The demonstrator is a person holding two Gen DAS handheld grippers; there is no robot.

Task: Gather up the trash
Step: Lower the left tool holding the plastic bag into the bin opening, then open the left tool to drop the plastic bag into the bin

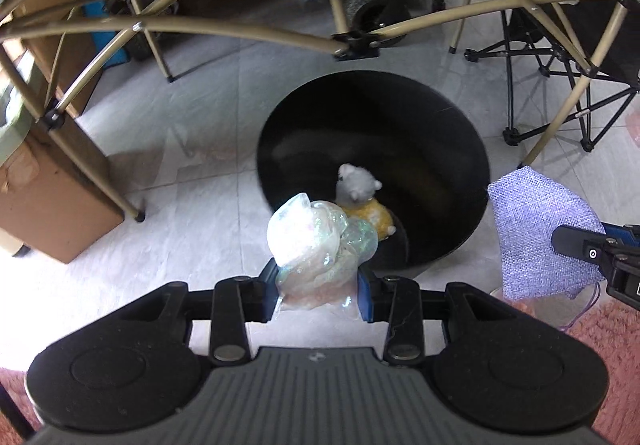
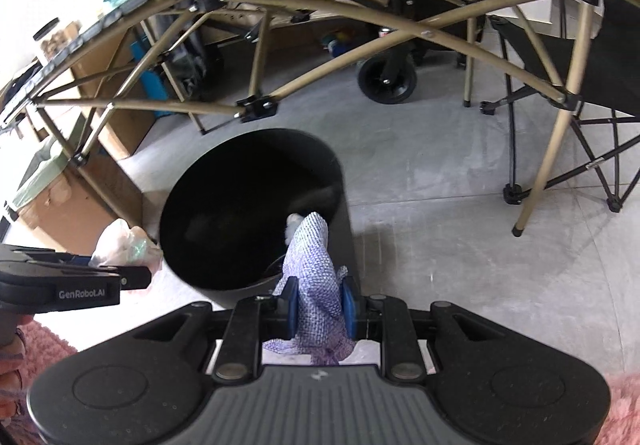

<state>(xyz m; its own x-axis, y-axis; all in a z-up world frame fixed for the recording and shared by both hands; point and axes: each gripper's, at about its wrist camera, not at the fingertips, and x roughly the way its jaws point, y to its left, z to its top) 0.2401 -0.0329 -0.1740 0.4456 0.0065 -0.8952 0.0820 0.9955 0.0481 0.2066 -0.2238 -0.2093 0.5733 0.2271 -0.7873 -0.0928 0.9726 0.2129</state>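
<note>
A black round bin [image 1: 440, 149] stands on the grey tiled floor, with a white and yellow plush toy [image 1: 360, 197] inside it. My left gripper [image 1: 320, 291] is shut on a crumpled iridescent plastic wrapper [image 1: 308, 245], held at the bin's near rim. My right gripper [image 2: 320, 309] is shut on a purple mesh cloth [image 2: 312, 277], held at the near right rim of the bin [image 2: 208, 213]. The cloth [image 1: 536, 233] and right gripper also show at the right of the left wrist view. The wrapper [image 2: 120, 241] and left gripper show at the left of the right wrist view.
A folding table's tan metal frame [image 1: 240, 33] arches over the bin. Cardboard boxes [image 1: 60, 205] stand to the left. A black folding chair [image 2: 580, 93] stands to the right, a wheeled cart [image 2: 388, 77] behind. Pink shaggy rug [image 1: 608, 333] lies under the grippers.
</note>
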